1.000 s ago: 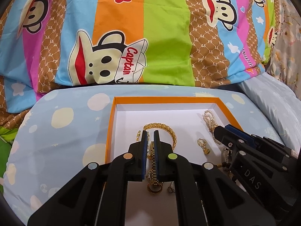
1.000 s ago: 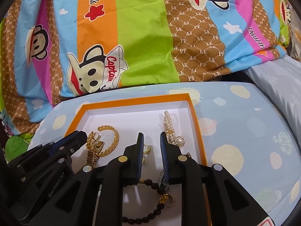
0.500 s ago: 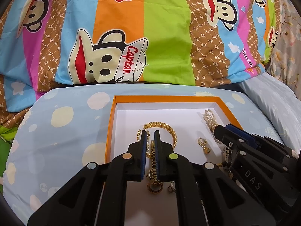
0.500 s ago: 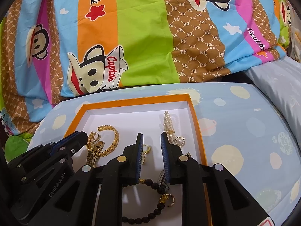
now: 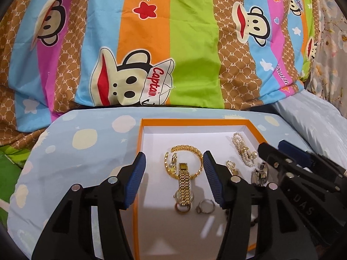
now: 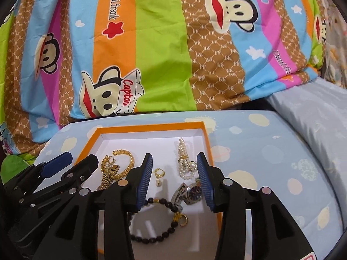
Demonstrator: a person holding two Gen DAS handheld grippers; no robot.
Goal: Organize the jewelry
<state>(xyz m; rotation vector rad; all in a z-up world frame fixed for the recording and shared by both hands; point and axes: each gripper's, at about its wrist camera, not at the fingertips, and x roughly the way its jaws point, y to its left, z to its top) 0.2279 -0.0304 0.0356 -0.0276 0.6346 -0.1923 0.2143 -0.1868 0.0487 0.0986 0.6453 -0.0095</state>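
While both jaws are opening, nothing is gripped: the left hand-held gripper (image 5: 174,164) is released, its pads standing clear either side of the gold watch (image 5: 184,186), which lies flat on the box (image 5: 195,122) floor. The right hand-held gripper (image 6: 173,169) is also released, with the earring (image 6: 159,176) and steel watch (image 6: 190,192) lying loose between its pads, untouched.

All jewelry sits inside the orange-rimmed box on the bed:
- gold chain bracelet (image 5: 186,149) curled round the gold watch's far end, left half
- pearl bracelet (image 6: 184,160) by the right wall
- black bead bracelet (image 6: 156,221) near edge, under the right gripper
- small hoop (image 5: 206,205) just right of the gold watch's near end

My read: gold pieces are grouped left, pearls and steel right, so sorting by type looks mostly done. Both grippers point down into the box, likely because pieces were just set down. Risk: the gold watch overlaps the chain, so it may snag if moved.
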